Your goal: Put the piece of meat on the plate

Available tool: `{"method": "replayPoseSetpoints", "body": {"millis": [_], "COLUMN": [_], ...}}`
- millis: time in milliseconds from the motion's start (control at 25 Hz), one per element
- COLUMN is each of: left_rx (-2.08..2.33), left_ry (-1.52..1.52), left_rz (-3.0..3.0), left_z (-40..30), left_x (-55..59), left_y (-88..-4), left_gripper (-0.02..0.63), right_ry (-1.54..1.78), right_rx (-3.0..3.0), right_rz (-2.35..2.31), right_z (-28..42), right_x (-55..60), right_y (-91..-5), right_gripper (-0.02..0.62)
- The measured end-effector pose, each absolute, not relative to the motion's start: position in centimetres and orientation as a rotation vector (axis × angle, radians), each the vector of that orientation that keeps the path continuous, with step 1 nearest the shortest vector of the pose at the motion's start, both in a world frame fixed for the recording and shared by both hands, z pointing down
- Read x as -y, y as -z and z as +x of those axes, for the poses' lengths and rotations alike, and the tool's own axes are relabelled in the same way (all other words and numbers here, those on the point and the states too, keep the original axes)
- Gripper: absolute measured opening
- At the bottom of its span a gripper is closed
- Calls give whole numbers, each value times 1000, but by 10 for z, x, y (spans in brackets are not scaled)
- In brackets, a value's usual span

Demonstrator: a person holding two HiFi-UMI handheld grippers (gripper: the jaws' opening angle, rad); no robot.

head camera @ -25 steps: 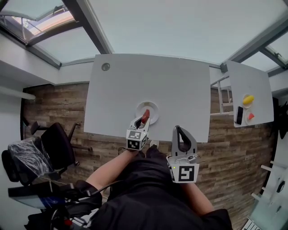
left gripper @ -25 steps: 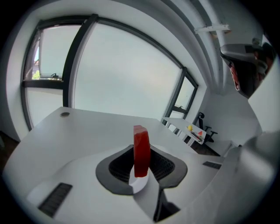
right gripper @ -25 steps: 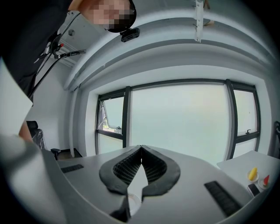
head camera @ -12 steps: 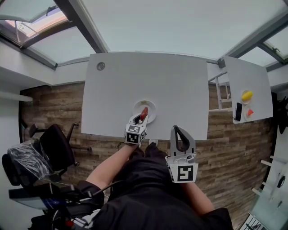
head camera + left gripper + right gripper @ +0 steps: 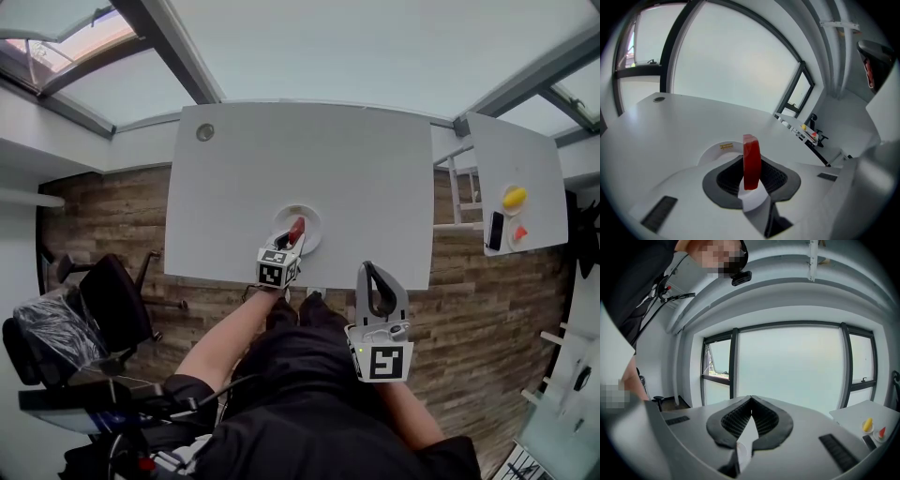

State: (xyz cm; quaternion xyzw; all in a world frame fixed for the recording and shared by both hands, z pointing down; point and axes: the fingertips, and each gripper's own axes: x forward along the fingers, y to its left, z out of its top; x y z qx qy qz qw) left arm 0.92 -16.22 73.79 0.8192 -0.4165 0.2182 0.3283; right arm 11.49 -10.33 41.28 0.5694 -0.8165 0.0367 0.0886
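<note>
The left gripper is held over the near part of the white table, and its jaws are only a little apart, pressed on the two flat sides of the piece of meat. The meat is a thin red slice and it stands upright on its edge between the dark pads. The plate, white and round, lies directly under and just beyond the jaws. In the head view the meat is over the plate, but I cannot tell if its lower edge touches the plate or hangs a little above it. The right gripper is at the right of the left one, off the near edge of the table. Its jaws are closed together with nothing between them. On a second table, far at the right, is a small yellow object.
</note>
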Motion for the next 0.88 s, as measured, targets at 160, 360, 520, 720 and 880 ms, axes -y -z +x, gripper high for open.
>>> {"method": "replayPoseSetpoints", "body": {"millis": [160, 360, 520, 720, 880], "left_rx": [1092, 1044, 1060, 1051, 1046], "left_ry": [-597, -582, -584, -591, -602], "left_rz": [2128, 2150, 2088, 2060, 2050], "left_z": [7, 19, 6, 11, 12], "left_x": [162, 163, 170, 167, 166], "left_y": [-747, -750, -758, -759, -763], "left_gripper": [95, 95, 95, 95, 95], "right_ry": [-54, 5, 1, -18, 45], "right_rx": [2438, 2416, 2390, 2331, 2347], "right_rz": [1662, 1664, 1709, 1714, 1676], "right_z": [113, 117, 113, 124, 115], "right_x": [103, 106, 111, 107, 110], "right_y": [-413, -411, -413, -416, -413], "right_gripper": [5, 5, 5, 5, 5]}}
